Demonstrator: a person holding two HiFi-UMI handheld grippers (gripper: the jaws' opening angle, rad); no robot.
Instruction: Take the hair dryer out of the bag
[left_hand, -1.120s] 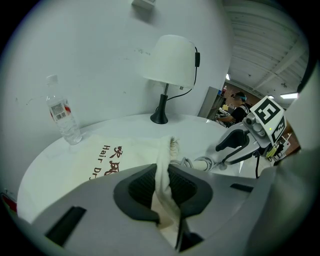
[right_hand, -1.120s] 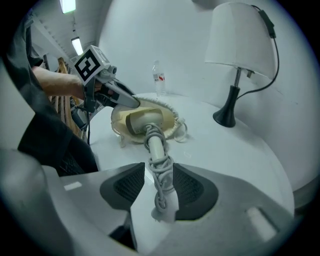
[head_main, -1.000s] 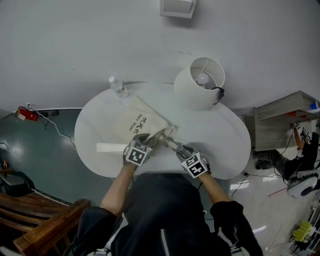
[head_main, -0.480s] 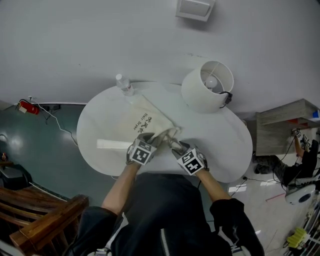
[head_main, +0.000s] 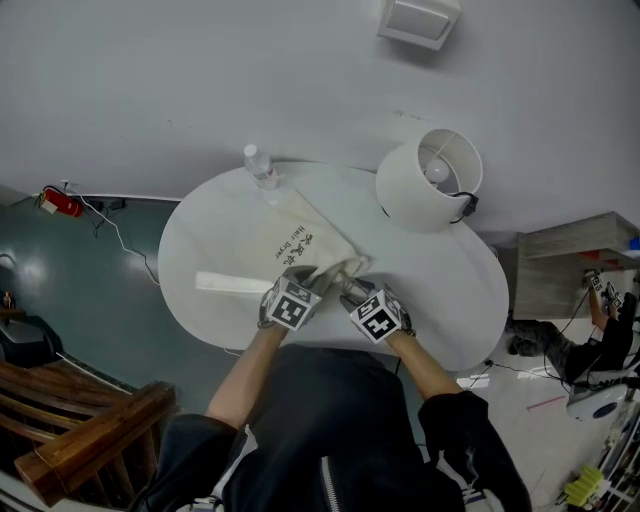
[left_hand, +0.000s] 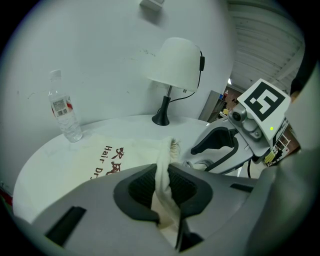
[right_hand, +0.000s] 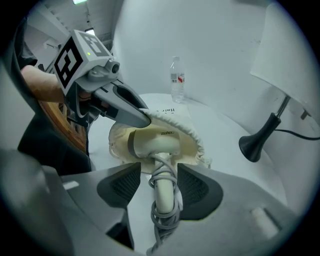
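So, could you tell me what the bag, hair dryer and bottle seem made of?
Bag: likely cream woven cloth, matte; it folds softly and its rim is gathered.
Hair dryer: probably smooth off-white moulded plastic with slight sheen.
Bottle: clear, probably thin plastic; the wall shows through it.

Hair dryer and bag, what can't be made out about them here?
Hair dryer: right gripper view, front end inside the bag, hidden by cloth.
Print on the bag: left gripper view, partly covered by the left gripper body.
Bottle label: every view, too small to read.
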